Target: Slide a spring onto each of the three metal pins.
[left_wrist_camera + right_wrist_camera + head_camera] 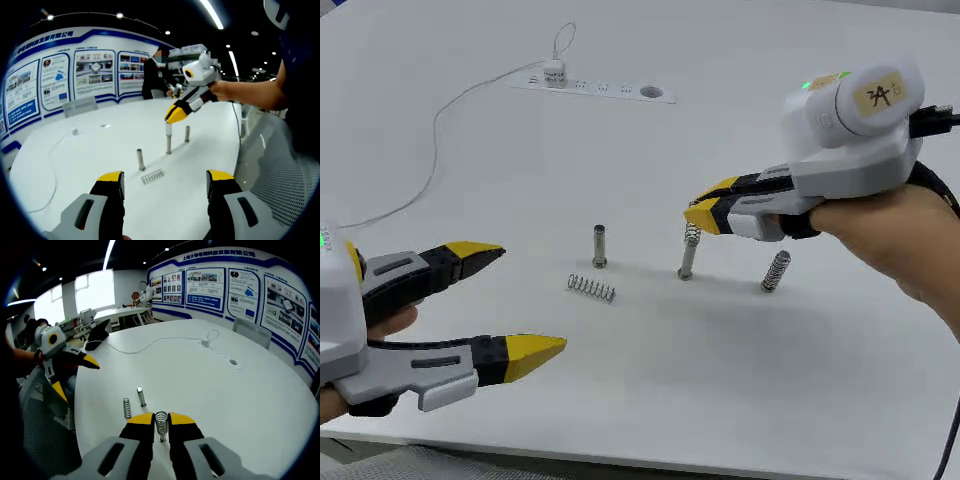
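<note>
Right gripper point(692, 211) fingers clenched on a spring point(692, 234) atop the middle pin point(687, 262), left gripper point(534, 298) fingers released, loose spring point(591, 288) and bare pin point(599, 247) left of it

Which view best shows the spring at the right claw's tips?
Left gripper view: the spring sits side-on on the middle pin, under the right claw. Head view shows it small; right gripper view looks down its coil.
</note>
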